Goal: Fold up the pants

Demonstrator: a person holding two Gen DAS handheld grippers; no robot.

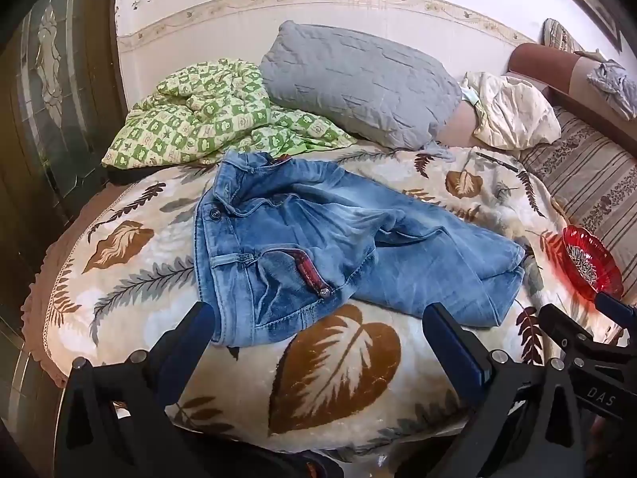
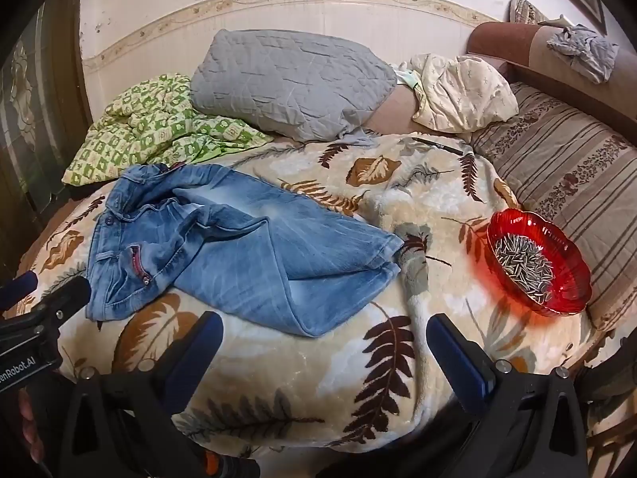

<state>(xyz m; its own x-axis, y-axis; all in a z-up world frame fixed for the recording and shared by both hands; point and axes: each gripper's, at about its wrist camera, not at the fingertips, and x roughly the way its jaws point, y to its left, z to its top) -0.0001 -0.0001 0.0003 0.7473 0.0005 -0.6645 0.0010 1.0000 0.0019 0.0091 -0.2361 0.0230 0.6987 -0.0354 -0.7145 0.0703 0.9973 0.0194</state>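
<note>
Light blue jeans [image 1: 318, 247] lie loosely folded on the leaf-patterned blanket [image 1: 338, 358], waistband to the left, legs doubled over toward the right. They also show in the right wrist view [image 2: 239, 247]. My left gripper [image 1: 318, 326] is open and empty, just short of the jeans' near waist corner. My right gripper [image 2: 324, 338] is open and empty, just in front of the folded leg's near corner. In the left wrist view the right gripper [image 1: 585, 330] shows at the right edge. In the right wrist view the left gripper [image 2: 47, 290] shows at the left edge.
A red glass bowl [image 2: 573, 263] with sunflower seeds stands on the blanket at the right; it also shows in the left wrist view [image 1: 589, 263]. A grey pillow [image 2: 294, 83], a green checked quilt [image 2: 151, 135] and a cream pillow [image 2: 462, 91] lie behind the jeans. A pen [image 2: 438, 145] lies on the blanket.
</note>
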